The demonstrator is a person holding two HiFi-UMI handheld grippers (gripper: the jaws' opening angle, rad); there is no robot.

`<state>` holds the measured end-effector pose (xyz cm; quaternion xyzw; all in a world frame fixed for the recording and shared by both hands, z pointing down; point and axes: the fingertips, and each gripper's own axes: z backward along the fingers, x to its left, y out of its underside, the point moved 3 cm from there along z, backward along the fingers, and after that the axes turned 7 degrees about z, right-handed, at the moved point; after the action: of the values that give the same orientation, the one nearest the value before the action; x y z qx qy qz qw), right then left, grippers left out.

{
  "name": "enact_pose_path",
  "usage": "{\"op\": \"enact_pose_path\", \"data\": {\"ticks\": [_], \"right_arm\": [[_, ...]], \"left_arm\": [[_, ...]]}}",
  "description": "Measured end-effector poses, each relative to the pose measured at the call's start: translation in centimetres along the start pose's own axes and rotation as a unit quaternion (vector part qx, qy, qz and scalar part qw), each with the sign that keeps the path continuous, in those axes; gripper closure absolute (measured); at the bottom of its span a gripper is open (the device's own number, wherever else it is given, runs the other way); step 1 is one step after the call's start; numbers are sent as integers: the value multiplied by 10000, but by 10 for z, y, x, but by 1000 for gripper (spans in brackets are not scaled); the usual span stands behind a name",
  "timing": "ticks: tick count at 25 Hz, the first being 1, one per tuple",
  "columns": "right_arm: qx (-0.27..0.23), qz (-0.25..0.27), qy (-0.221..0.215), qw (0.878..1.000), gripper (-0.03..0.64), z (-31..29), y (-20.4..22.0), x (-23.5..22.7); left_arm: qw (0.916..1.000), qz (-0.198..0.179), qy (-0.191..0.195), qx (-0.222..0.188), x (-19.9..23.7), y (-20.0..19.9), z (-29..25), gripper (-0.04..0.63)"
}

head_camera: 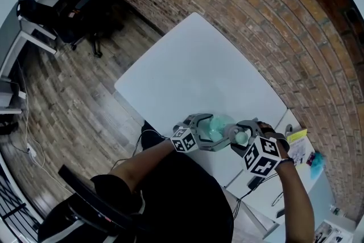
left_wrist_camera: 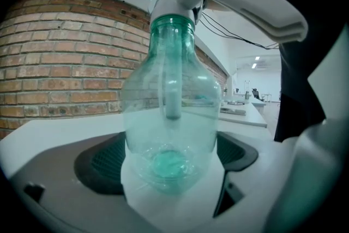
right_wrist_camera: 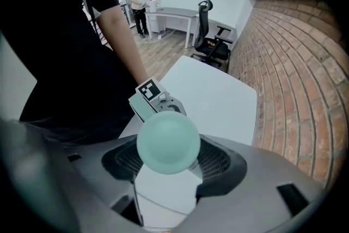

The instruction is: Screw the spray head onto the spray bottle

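L claw (head_camera: pixel 211 134) clamped on 1 spray bottle (left_wrist_camera: pixel 170 95), R claw (right_wrist_camera: pixel 167 156) clamped on 1 spray head (right_wrist_camera: pixel 168 141) atop neck

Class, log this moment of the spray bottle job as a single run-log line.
left gripper: shut on spray bottle | right gripper: shut on spray head | spray head: on bottle neck, dip tube inside

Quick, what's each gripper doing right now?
Left gripper: shut on the clear green plastic spray bottle.
Right gripper: shut on the pale green round-topped spray head.
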<state>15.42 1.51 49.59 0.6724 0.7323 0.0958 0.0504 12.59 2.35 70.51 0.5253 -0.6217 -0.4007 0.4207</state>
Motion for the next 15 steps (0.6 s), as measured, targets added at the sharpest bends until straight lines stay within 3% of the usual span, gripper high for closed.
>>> {"op": "enact_pose_path", "data": {"ticks": [4,8,11,15], "right_arm": [[-208,-615,95,9978,341,0,-3,-3],[-341,-660,244,9969,342,0,-4,-2],[-68,-407,265,9988,342,2,1,1],[240,337,286,9987,341,14,-1,3]], "left_arm": [[9999,107,-47,-33,0,0,1,80],[9999,131,-46,-22,-1,0,1,80],[10000,88,-27,-12,0,-2,1,80],[10000,76,-42,-16,0,-2,1,80]]}}
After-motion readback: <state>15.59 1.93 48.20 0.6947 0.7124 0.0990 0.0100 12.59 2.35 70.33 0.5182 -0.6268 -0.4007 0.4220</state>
